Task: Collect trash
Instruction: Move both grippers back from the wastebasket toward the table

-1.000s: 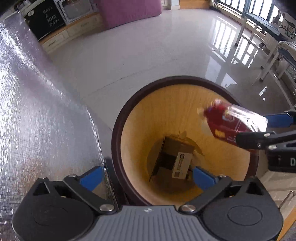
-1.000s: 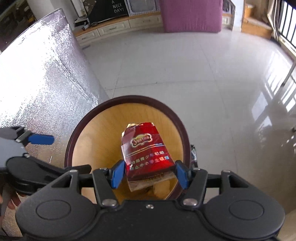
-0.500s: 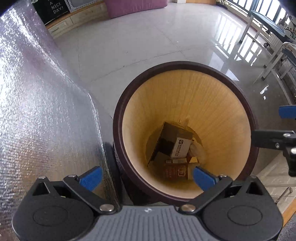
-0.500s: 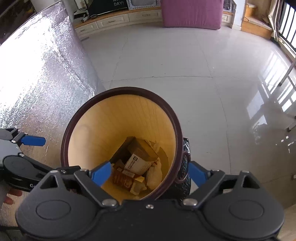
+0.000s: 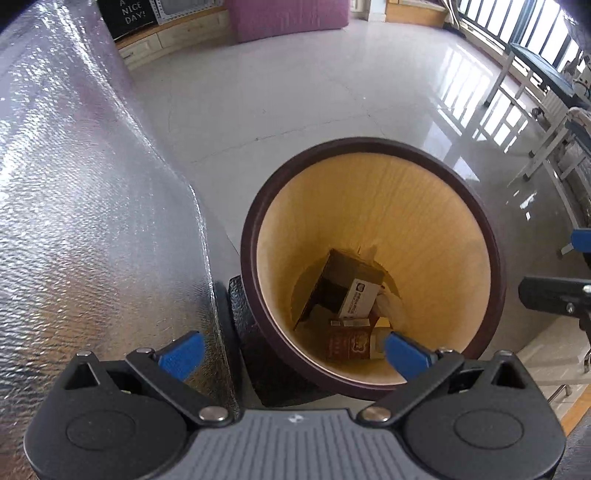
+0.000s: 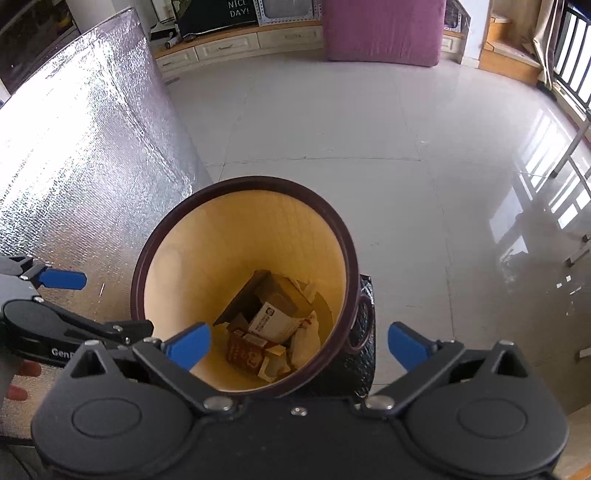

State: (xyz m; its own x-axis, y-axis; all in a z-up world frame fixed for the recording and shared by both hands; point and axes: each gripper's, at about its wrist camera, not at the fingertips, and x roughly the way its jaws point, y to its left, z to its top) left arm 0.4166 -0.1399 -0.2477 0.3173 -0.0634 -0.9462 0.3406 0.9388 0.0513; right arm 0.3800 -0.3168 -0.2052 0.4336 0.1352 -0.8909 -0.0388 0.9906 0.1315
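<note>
A round bin (image 5: 373, 147) with a dark brown rim and yellow wooden inside stands on the floor; it also shows in the right wrist view (image 6: 243, 184). At its bottom lie a red packet (image 5: 347, 343), a brown and white carton (image 5: 354, 291) and crumpled paper; the red packet also shows in the right wrist view (image 6: 245, 350). My left gripper (image 5: 293, 352) is open and empty above the bin's near left rim. My right gripper (image 6: 297, 345) is open and empty above the bin's near edge. Part of my right gripper (image 5: 557, 295) shows at the right edge of the left wrist view.
A table covered in silver foil (image 5: 81, 206) stands left of the bin, touching or nearly touching it (image 6: 85, 147). A glossy tiled floor (image 6: 369, 129) lies beyond. A purple cushion (image 6: 384, 29) and low cabinets stand at the back. White chair legs (image 5: 535, 147) are at the right.
My right gripper opened and let go of the red packet, which fell to the bottom of the bin. Both grippers have since drawn back a little from the bin.
</note>
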